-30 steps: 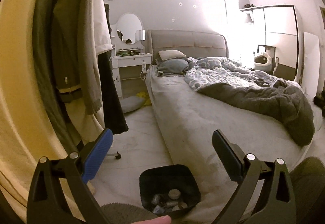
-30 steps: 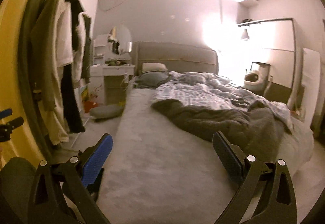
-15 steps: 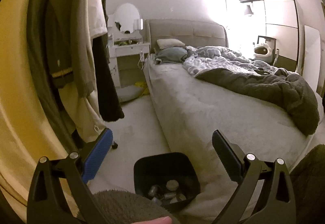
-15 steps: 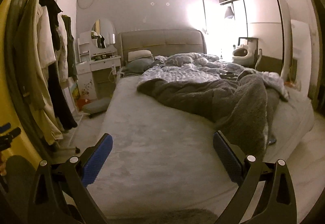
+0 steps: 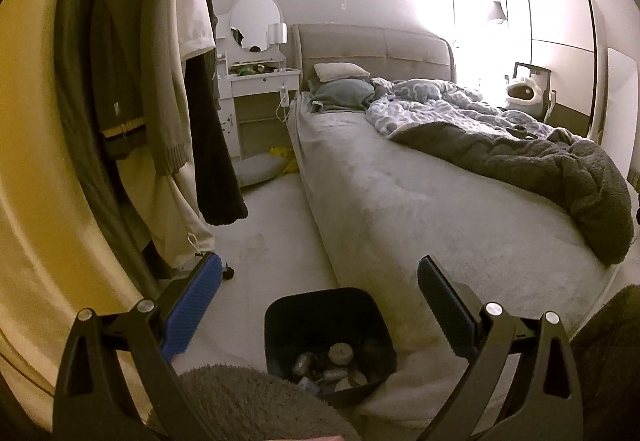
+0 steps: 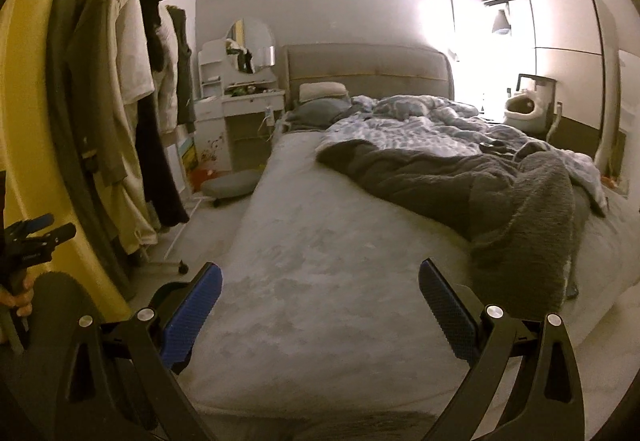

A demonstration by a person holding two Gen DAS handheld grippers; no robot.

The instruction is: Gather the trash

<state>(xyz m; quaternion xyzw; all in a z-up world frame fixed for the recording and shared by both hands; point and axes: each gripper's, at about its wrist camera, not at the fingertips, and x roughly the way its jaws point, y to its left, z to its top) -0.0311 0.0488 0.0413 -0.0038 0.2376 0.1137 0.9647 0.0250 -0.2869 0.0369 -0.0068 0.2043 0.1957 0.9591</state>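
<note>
since both the left claw (image 5: 318, 315) and right claw (image 6: 320, 315) hang released and empty, either could snag the rumpled dark grey fleece blanket (image 6: 500, 185) or tip the black plastic trash bin (image 5: 326, 321).

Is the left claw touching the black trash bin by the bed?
Apart. In the left wrist view the left claw is open and empty, and the black trash bin sits lower between the pads, neither pad reaching its rim.
</note>
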